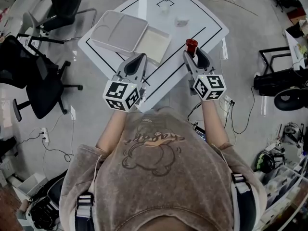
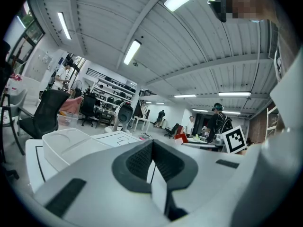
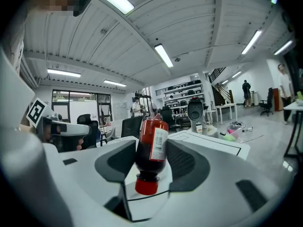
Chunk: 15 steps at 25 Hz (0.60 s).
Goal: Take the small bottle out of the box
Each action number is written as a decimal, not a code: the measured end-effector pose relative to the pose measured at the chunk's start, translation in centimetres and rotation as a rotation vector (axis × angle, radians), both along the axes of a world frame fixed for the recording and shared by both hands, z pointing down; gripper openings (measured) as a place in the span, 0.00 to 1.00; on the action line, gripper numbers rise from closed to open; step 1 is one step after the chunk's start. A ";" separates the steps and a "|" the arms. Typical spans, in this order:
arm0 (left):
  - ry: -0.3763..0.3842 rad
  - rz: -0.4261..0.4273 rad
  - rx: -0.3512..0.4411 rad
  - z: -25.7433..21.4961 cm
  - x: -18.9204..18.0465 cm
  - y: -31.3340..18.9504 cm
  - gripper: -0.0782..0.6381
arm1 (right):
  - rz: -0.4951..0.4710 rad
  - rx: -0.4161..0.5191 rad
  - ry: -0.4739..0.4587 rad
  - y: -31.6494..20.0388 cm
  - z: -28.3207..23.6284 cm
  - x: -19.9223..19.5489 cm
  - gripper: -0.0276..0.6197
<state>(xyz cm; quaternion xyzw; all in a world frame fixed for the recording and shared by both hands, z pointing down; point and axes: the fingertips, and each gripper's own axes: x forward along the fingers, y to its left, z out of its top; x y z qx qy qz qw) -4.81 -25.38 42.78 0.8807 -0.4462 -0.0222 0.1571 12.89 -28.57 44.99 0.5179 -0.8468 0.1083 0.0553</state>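
Head view, looking steeply down over your shoulders: a white table [image 1: 192,13] marked with black lines fills the 12 o'clock area, with grey floor around it and black office chairs [image 1: 45,83] at 9 to 10 o'clock.

On the table at 11 o'clock sits the box [image 1: 154,43]. It is open, its pale lid [image 1: 118,30] lies flat beside it at its 9 o'clock side, and its inside looks bare.

Your left gripper [image 1: 141,57] points toward 12 o'clock with its tips just beside the near edge of the box. In the left gripper view its dark pads are pressed together with nothing between them. It seems to be parked there, close enough to steady the box if needed, without blocking the other hand.

Your right gripper [image 1: 194,53] points toward 12 o'clock at the table's near right edge, well apart from the box. It is clenched on the small bottle [image 1: 191,44], which is dark red with a white label. In the right gripper view the pads squeeze the bottle's body from both sides. Its red cap [image 3: 146,187] points back toward your hand and its base points away. Gripping the wide body rather than the narrow neck likely gives the pads more surface and keeps the bottle from slipping.

The bottle is already out of the box, at about 1 o'clock. What is left, most likely, is setting it down on a bare patch of table.
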 end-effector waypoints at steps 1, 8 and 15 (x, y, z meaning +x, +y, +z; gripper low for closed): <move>0.000 0.000 -0.001 0.0 0.0 0.0 0.12 | 0.002 -0.002 -0.006 0.1 0.2 0.0 0.37; 0.002 -0.001 -0.004 0.3 0.3 0.3 0.12 | 0.011 -0.018 -0.024 0.7 1.8 0.4 0.37; -0.003 -0.004 -0.006 0.4 0.5 0.6 0.12 | 0.000 -0.019 -0.031 0.9 1.9 0.1 0.37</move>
